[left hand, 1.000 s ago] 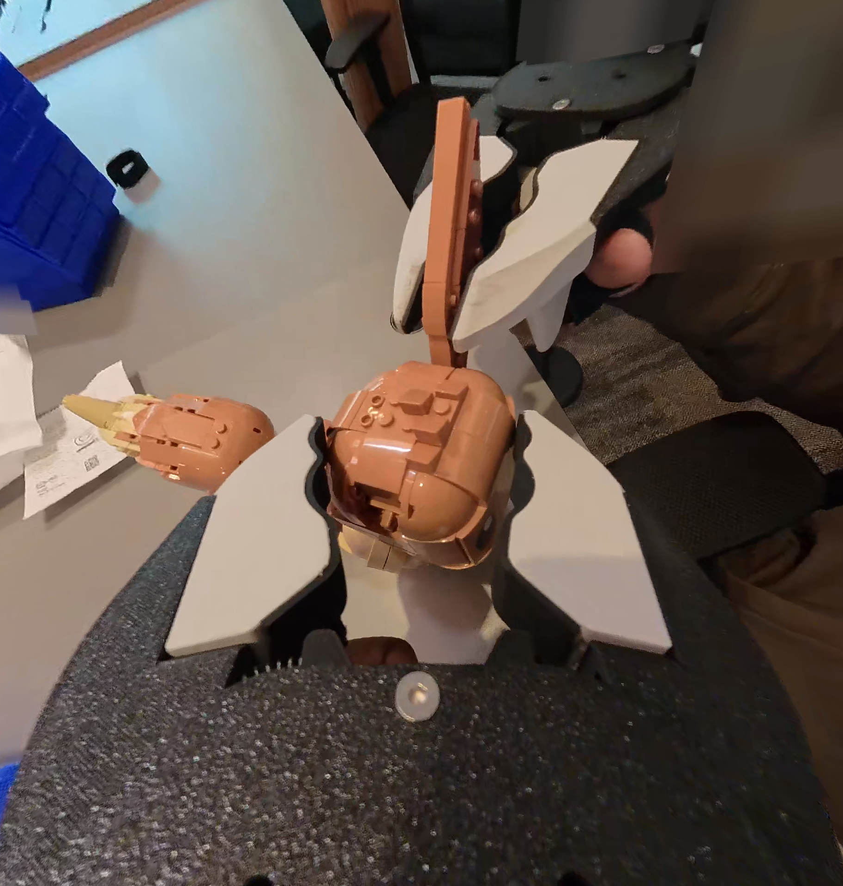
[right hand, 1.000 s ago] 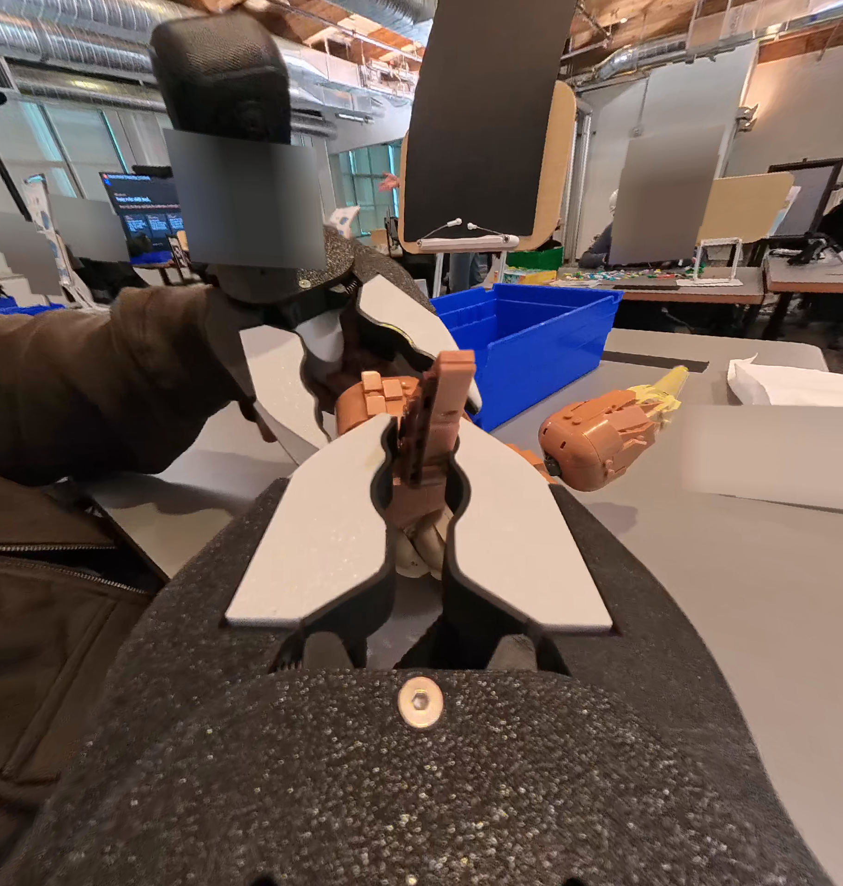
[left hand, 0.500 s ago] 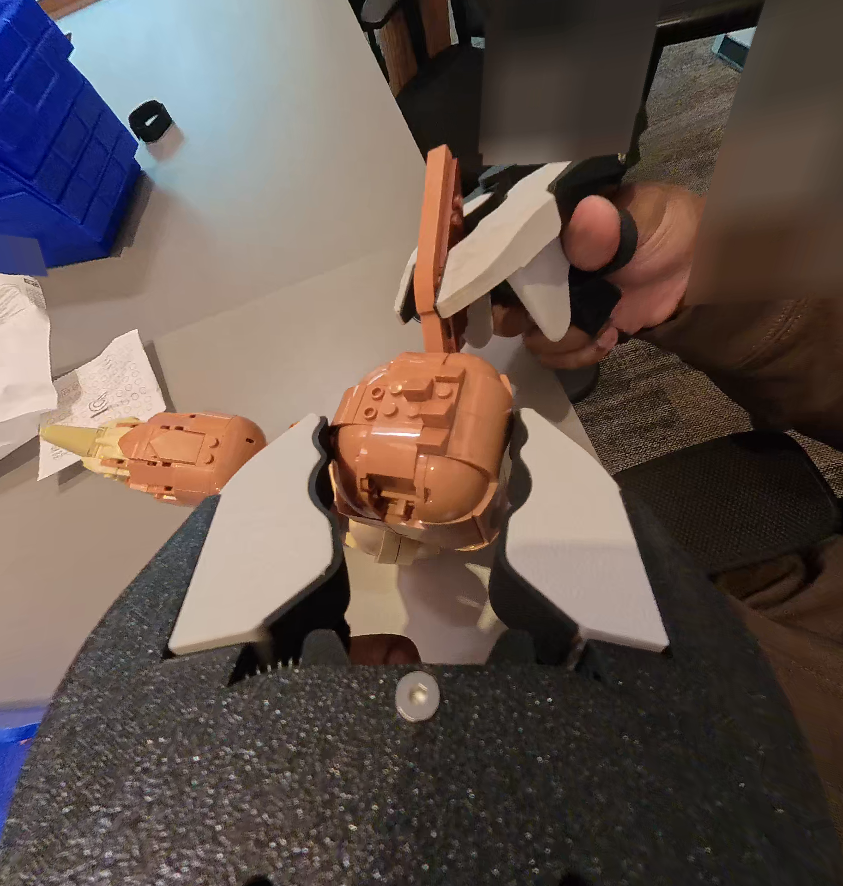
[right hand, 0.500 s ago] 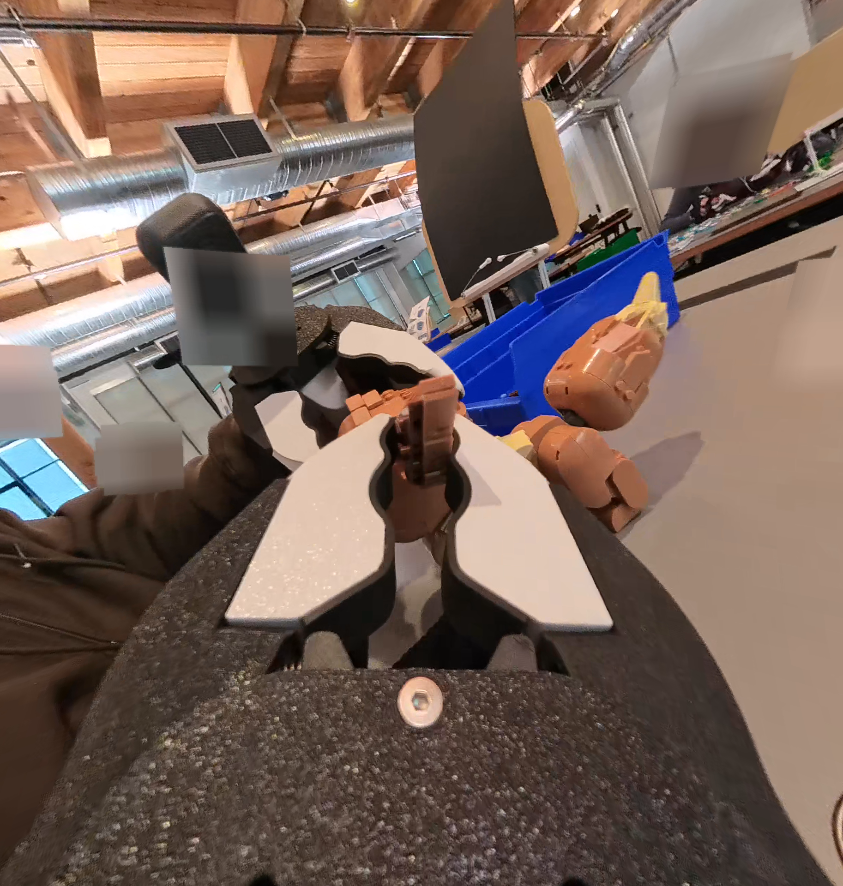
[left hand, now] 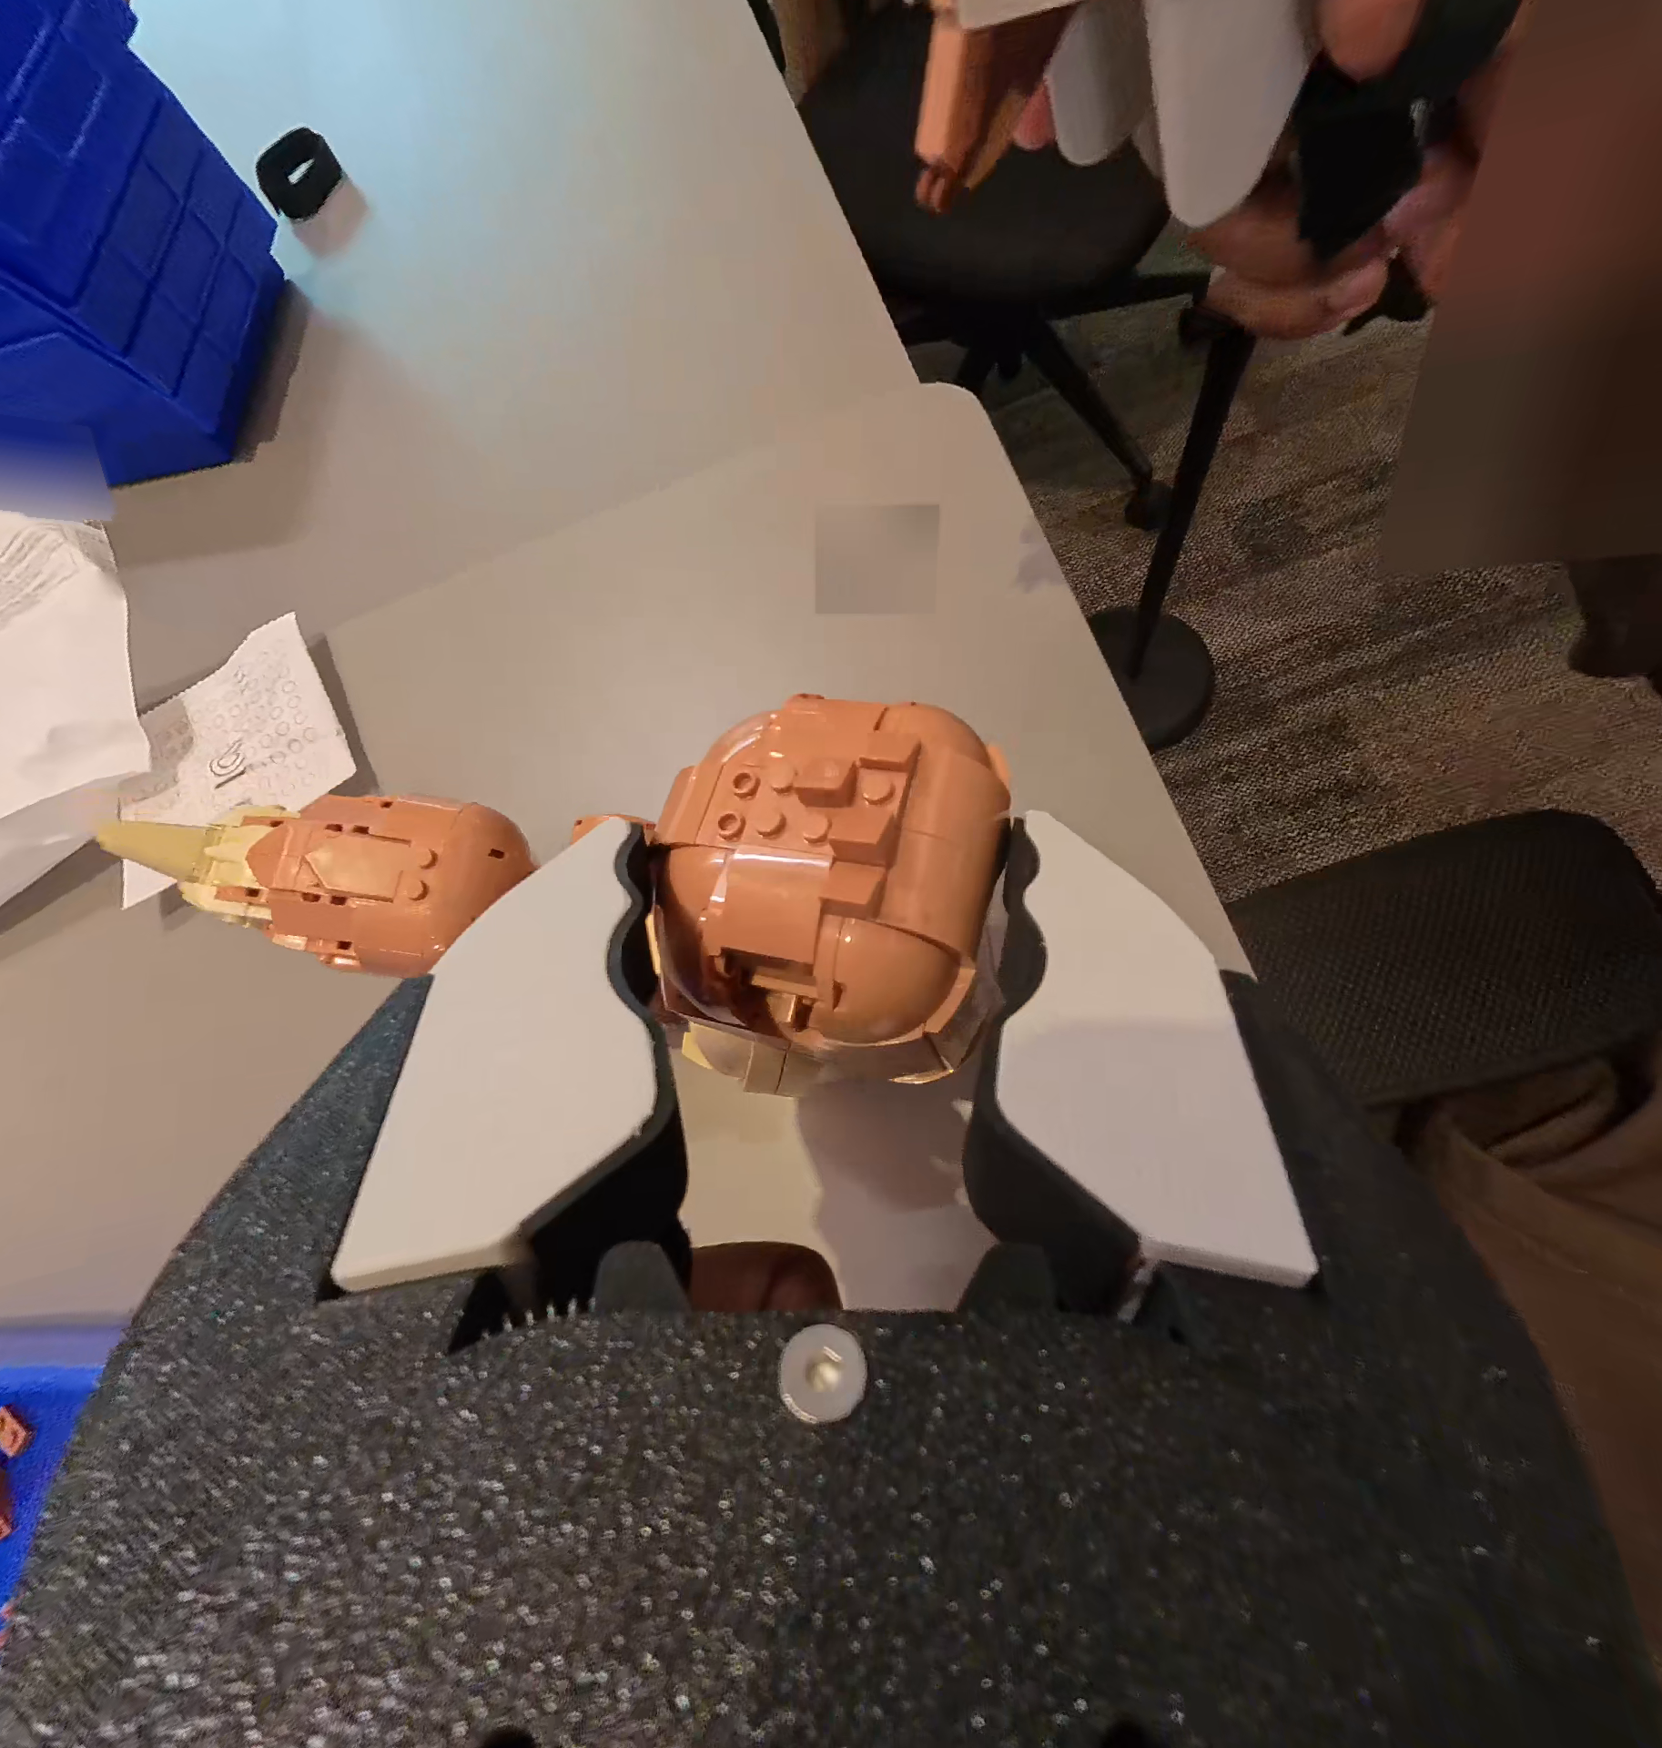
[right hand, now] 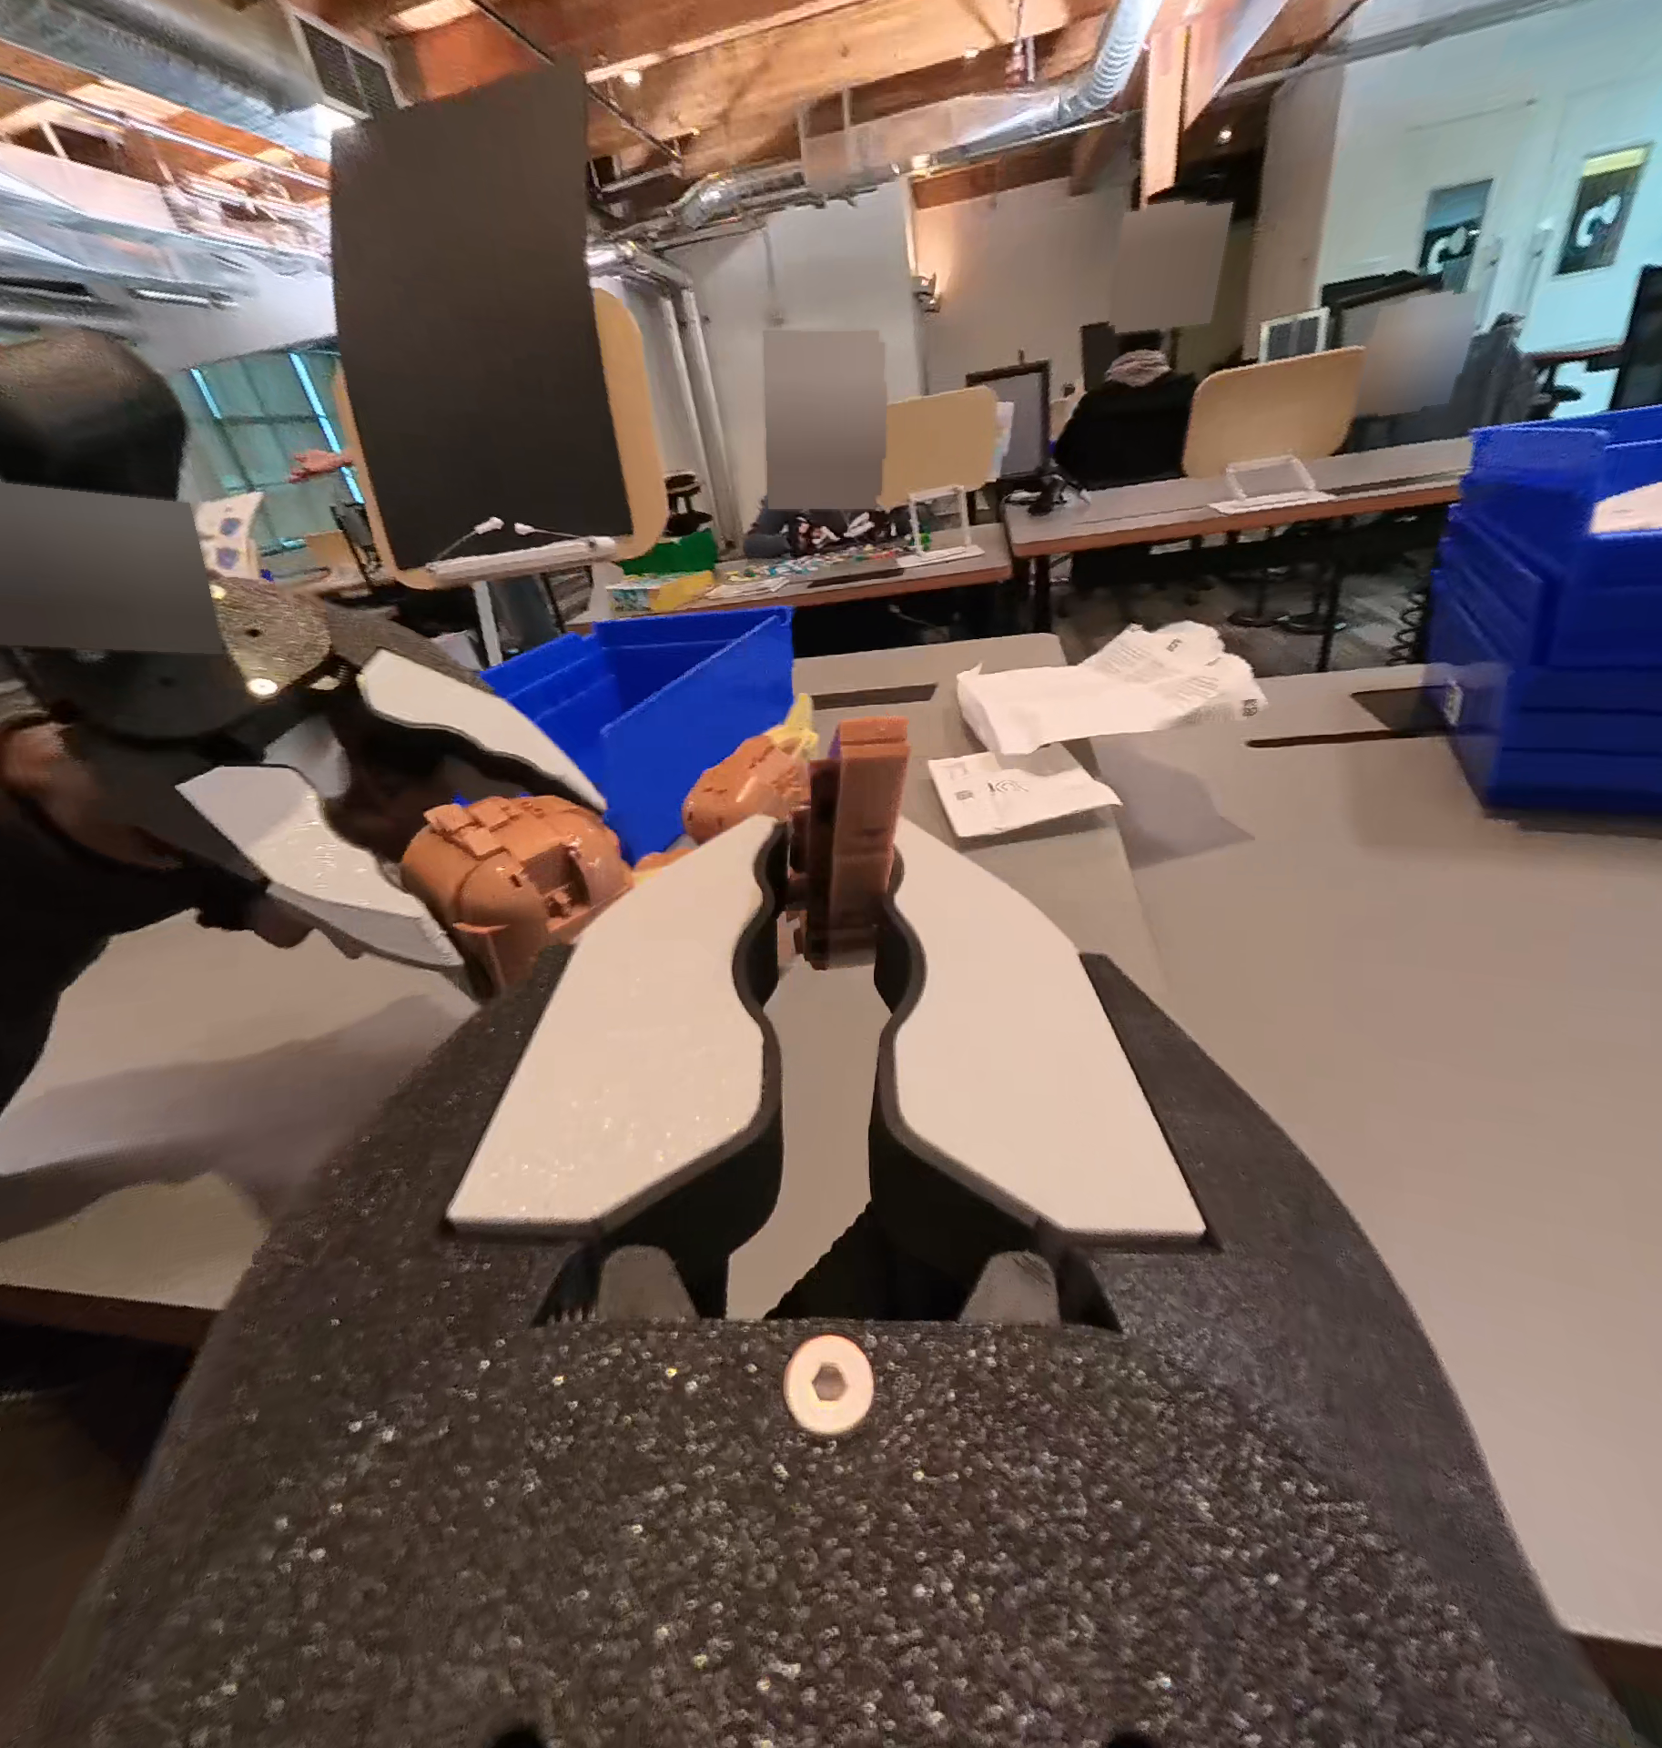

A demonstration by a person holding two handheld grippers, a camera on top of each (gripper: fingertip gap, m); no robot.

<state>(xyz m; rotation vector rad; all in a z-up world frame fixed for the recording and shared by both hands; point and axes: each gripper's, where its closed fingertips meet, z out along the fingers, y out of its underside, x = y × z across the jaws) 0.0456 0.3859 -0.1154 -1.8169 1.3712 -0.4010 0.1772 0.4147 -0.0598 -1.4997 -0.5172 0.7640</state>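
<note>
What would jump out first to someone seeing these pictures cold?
The rounded brown brick-built body, clamped in the left tool over the grey table's edge. Next, the flat brown brick plate assembly gripped upright in the right tool, with blue bins stacked far right.

Left hand-held gripper (left hand: 827, 908) clamped wide; right (right hand: 832, 889) — narrow

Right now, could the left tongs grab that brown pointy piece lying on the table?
Probably not yet. The left tongs are already shut on the round brown block, so they are full. The pointy piece lies just beside their left finger, with open table around it.
</note>
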